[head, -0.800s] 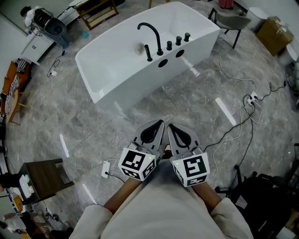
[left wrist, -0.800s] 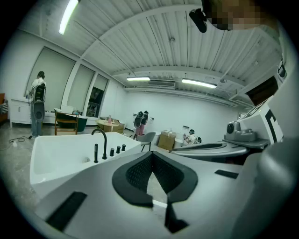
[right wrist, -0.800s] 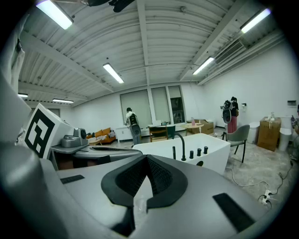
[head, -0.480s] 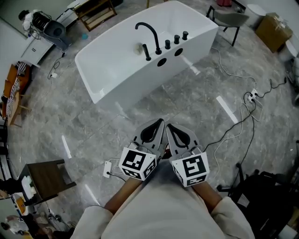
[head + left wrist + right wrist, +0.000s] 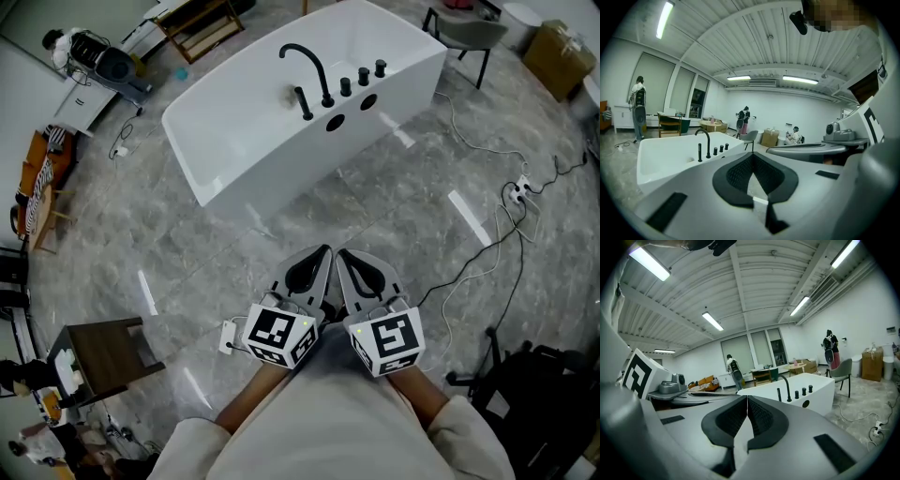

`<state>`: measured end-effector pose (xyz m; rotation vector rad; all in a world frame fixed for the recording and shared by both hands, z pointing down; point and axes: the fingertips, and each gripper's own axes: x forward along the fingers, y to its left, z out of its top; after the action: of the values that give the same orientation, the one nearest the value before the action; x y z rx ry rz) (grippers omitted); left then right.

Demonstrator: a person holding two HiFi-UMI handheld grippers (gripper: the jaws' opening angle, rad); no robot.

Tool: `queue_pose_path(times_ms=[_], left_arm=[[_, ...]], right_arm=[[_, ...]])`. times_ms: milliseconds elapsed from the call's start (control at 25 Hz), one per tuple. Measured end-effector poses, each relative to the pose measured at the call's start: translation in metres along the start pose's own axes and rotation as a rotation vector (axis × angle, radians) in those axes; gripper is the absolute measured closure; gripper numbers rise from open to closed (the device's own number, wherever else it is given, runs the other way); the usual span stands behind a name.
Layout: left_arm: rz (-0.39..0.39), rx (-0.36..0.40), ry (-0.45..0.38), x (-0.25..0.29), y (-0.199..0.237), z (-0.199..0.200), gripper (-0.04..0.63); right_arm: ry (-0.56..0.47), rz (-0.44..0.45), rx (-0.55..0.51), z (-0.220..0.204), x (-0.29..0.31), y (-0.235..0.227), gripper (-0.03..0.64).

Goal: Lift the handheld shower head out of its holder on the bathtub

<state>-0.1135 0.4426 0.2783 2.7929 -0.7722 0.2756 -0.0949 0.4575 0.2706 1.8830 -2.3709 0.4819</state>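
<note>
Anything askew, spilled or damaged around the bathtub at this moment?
Nothing stands out at the bathtub: the shower head stands upright in its holder beside the spout. Only loose cables trail over the floor to its right.

You had a grey marbled floor (image 5: 122,244) under you, with a white power strip (image 5: 518,192) and loose cables trailing across it on your right. A grey chair (image 5: 466,33) stood farther off, near a cardboard box (image 5: 559,56). A dark wooden side table (image 5: 103,356) sat low on your left, and a wooden frame (image 5: 199,26) stood beyond it. A person with a backpack (image 5: 637,105) stood by the far wall, under a long ceiling light (image 5: 663,18).
</note>
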Motion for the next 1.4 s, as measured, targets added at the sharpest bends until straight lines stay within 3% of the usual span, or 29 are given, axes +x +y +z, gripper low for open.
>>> queue_pose_path(times_ms=[360, 640, 800, 1080, 1400], left_arm=[[0.046, -0.089, 0.03, -0.015, 0.023, -0.013, 0.592], [0.005, -0.134, 0.031, 0.011, 0.022, -0.014, 0.592], [0.002, -0.142, 0.025, 0.024, 0.026, -0.011, 0.592], [0.031, -0.173, 0.023, 0.044, 0.068, 0.0, 0.592], [0.026, -0.186, 0.036, 0.086, 0.117, 0.014, 0.592]], right_arm=[[0.074, 0.053, 0.039, -0.021, 0.017, 0.02, 0.598], [0.096, -0.023, 0.07, -0.027, 0.016, -0.011, 0.598], [0.112, -0.01, 0.07, -0.025, 0.028, -0.022, 0.598], [0.138, 0.04, 0.045, -0.009, 0.075, -0.033, 0.598], [0.175, 0.005, 0.023, 0.007, 0.131, -0.061, 0.598]])
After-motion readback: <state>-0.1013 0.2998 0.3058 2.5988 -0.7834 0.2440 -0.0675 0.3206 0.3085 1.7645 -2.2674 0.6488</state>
